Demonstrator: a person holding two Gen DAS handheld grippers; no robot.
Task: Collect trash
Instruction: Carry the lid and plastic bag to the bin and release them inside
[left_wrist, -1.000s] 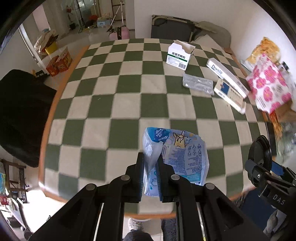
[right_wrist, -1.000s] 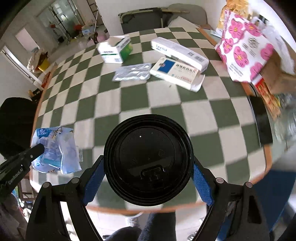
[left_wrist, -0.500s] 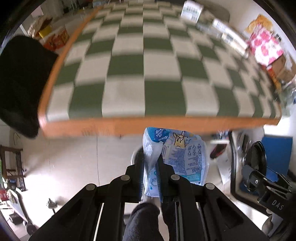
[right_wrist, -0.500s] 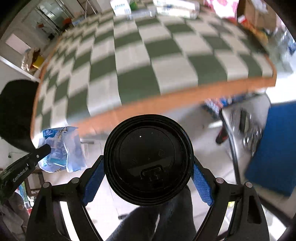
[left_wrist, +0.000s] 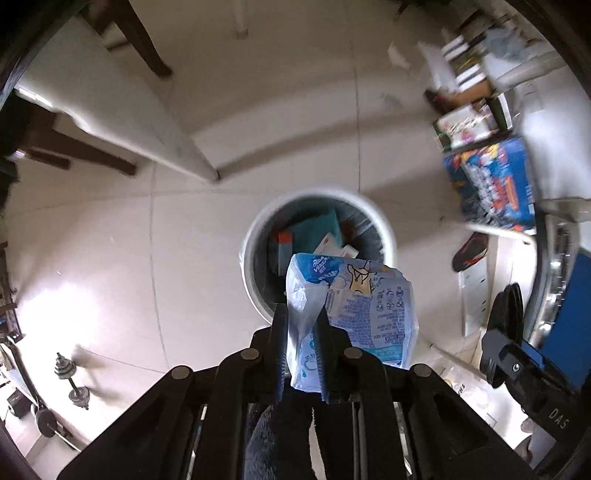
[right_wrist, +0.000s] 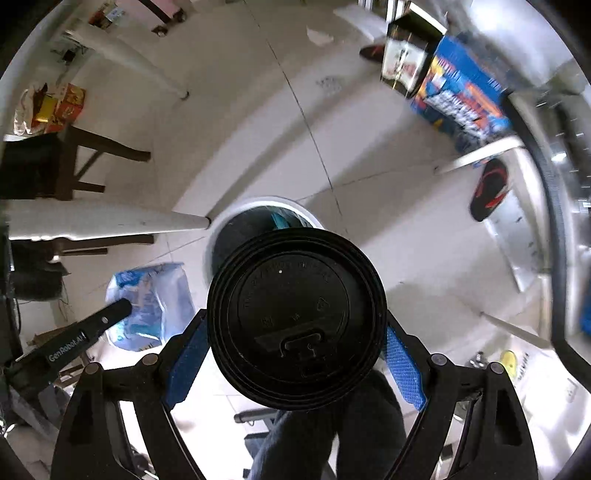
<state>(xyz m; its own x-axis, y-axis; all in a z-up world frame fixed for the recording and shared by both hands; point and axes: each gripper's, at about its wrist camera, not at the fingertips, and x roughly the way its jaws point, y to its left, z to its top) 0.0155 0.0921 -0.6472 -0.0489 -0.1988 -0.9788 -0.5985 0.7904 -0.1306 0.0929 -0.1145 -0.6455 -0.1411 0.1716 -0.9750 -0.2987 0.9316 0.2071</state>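
Left gripper (left_wrist: 301, 328) pinches the blue-and-white plastic wrapper (left_wrist: 354, 306) and right gripper (right_wrist: 295, 350) clamps the black-lidded cup (right_wrist: 295, 317), both poised over the white waste bin (left_wrist: 384, 229) for dropping.

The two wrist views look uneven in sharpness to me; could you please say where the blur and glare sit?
Left wrist view: the blue wrapper in the left hand-held gripper is crisp, the bin rim and right-side clutter are smeared, and glare bleaches the floor at left. Right wrist view: the black lid is sharp, the blue box streaked.
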